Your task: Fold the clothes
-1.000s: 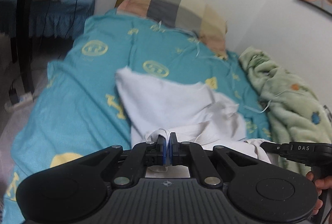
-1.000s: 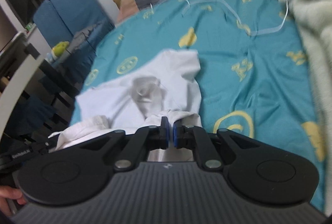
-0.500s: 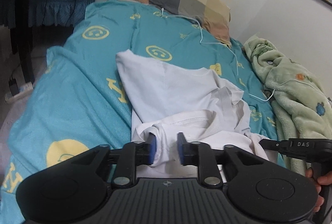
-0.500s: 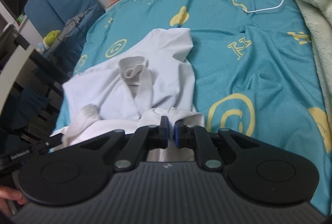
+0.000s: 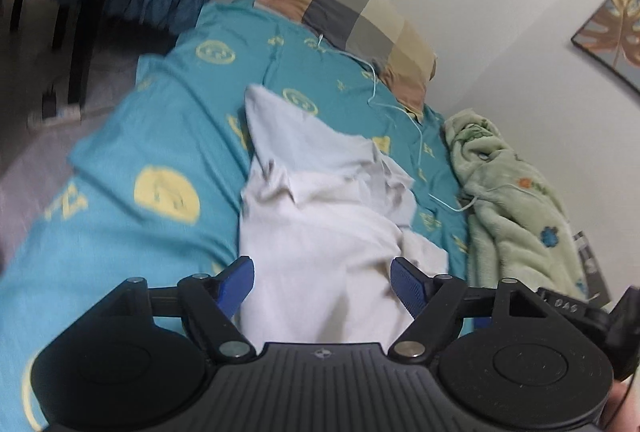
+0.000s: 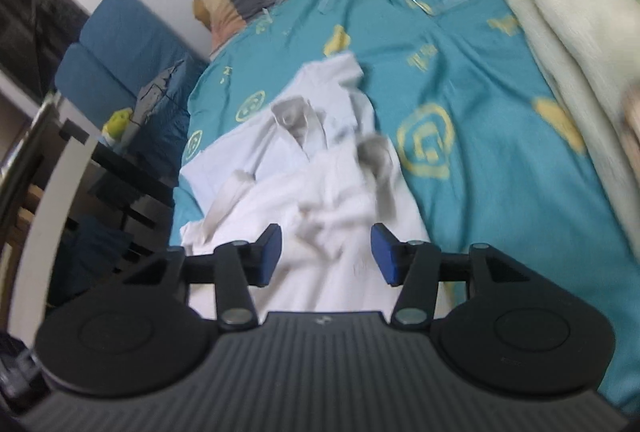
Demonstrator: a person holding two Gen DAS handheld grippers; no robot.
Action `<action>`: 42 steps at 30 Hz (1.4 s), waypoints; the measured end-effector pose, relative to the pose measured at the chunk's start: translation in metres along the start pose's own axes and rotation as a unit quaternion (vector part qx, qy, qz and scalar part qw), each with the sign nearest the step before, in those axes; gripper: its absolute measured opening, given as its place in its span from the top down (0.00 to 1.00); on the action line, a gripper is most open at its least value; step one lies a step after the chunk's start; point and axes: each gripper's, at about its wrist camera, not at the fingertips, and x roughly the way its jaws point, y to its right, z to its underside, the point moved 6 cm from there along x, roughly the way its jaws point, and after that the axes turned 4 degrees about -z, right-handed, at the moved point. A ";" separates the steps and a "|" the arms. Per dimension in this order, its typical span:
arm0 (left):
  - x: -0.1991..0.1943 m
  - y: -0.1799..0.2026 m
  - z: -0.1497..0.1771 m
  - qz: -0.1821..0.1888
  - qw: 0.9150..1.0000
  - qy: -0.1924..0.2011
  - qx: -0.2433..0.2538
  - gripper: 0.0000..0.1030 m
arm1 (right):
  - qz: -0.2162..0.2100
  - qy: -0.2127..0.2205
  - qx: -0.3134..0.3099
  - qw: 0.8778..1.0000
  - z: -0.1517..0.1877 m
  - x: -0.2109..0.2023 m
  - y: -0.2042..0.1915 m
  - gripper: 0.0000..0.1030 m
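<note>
I see my left gripper (image 5: 322, 282) with its blue fingers (image 5: 236, 284) spread wide, and nothing is between them; the white garment (image 5: 320, 232) lies below and beyond the gap. My right gripper (image 6: 326, 252) also has its two fingers (image 6: 269, 252) far apart and holds nothing. The garment lies crumpled on the teal bedsheet (image 5: 160, 136), near the middle of the bed, with its near end under both grippers and its far end reaching toward the checked pillow (image 5: 352, 24) at the head. In the right wrist view I see grey-edged folds in the garment (image 6: 320, 168), but the picture is blurred and I cannot tell which parts they are. A thin white cable (image 5: 400, 112) runs over the sheet, from near the pillow toward the pale green fleece blanket (image 5: 516, 200), which is bunched along the right side by the wall. At the far left, beside the bed, stands a blue chair (image 6: 116, 60).
</note>
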 end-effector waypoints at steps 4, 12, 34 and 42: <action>0.001 -0.010 0.031 0.024 0.996 -0.039 -0.082 0.23 | -0.012 -0.010 0.104 0.994 0.027 -0.016 0.025 0.49; 0.045 -0.026 0.079 0.063 0.964 -0.148 -0.213 0.22 | -0.009 -0.052 0.244 0.968 0.069 0.002 0.056 0.49; 0.071 -0.061 0.088 0.116 0.913 -0.093 -0.379 0.33 | -0.030 0.022 0.116 0.993 0.044 -0.015 0.020 0.93; 0.067 -0.063 0.082 0.128 0.909 -0.077 -0.389 0.38 | -0.030 0.028 0.102 0.994 0.035 -0.015 0.017 0.93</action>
